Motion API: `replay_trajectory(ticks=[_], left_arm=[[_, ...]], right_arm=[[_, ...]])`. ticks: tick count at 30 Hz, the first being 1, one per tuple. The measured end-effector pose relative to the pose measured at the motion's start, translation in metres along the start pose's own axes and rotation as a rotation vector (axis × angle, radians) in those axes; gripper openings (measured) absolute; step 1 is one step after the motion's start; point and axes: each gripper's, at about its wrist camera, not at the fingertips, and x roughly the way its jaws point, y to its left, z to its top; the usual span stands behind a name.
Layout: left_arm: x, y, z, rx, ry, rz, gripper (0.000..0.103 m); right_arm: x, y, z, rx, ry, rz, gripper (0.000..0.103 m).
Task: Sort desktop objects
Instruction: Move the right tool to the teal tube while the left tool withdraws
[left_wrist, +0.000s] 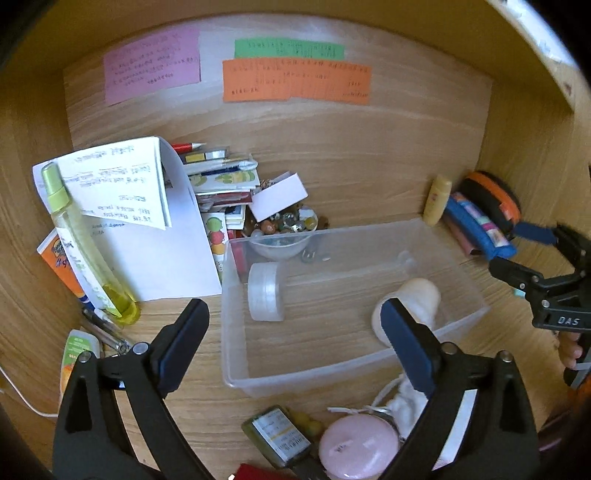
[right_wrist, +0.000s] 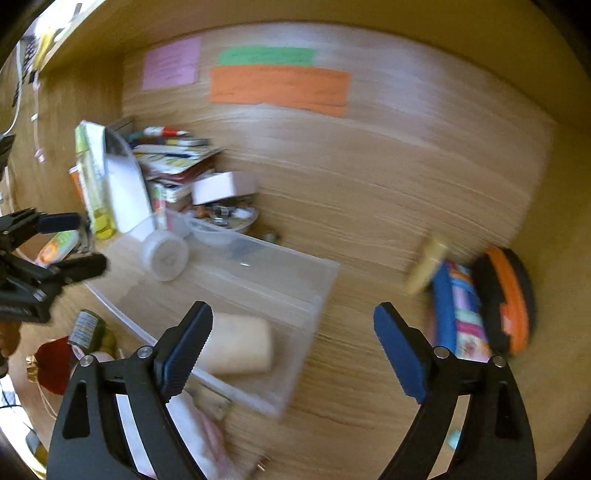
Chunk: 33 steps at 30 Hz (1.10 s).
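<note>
**Both grippers wide over a clear bin on a cluttered desk**

Left wrist view, left to right: a spray bottle (left_wrist: 86, 243) lies across white papers (left_wrist: 155, 236) at the far left, with a tube (left_wrist: 75, 352) near the desk edge below it. Behind the papers sits a stack of booklets (left_wrist: 221, 184), then a bowl (left_wrist: 282, 230) of small trinkets just behind the bin. The left gripper (left_wrist: 295, 332) hangs above the clear bin (left_wrist: 236, 373), jaws wide apart and nothing between them. Inside the bin a round white case (left_wrist: 266, 291) stands on edge at the left and a cream roll (left_wrist: 417, 295) lies at the right. Right of the bin, against the back wall, are a small yellow bottle (left_wrist: 437, 199), a blue pouch (left_wrist: 480, 229) and an orange-and-black case (left_wrist: 495, 199). The right gripper (right_wrist: 291, 343) is also wide apart and empty, above the bin's right end; its view is blurred
</note>
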Motion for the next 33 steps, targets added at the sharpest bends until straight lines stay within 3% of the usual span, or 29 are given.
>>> replay_trajectory(ticks=[6, 15, 18, 21, 33], left_arm=[[-0.024, -0.004, -0.009, -0.009, -0.055, -0.031, 0.098], [-0.037, -0.020, -0.037, 0.025, -0.075, -0.065, 0.099], [-0.039, -0.024, -0.044, 0.034, -0.074, -0.081, 0.099], [-0.041, -0.025, -0.049, 0.035, -0.078, -0.099, 0.099], [-0.027, -0.012, -0.054, -0.007, -0.051, -0.125, 0.099]], right_arm=[[-0.017, -0.054, -0.046, 0.114, 0.040, -0.154, 0.088], [-0.004, -0.143, -0.114, 0.375, 0.229, -0.334, 0.088], [0.005, -0.153, -0.122, 0.386, 0.272, -0.349, 0.086], [0.015, -0.144, -0.121, 0.321, 0.307, -0.429, 0.086], [0.033, -0.151, -0.120, 0.392, 0.390, -0.304, 0.086]])
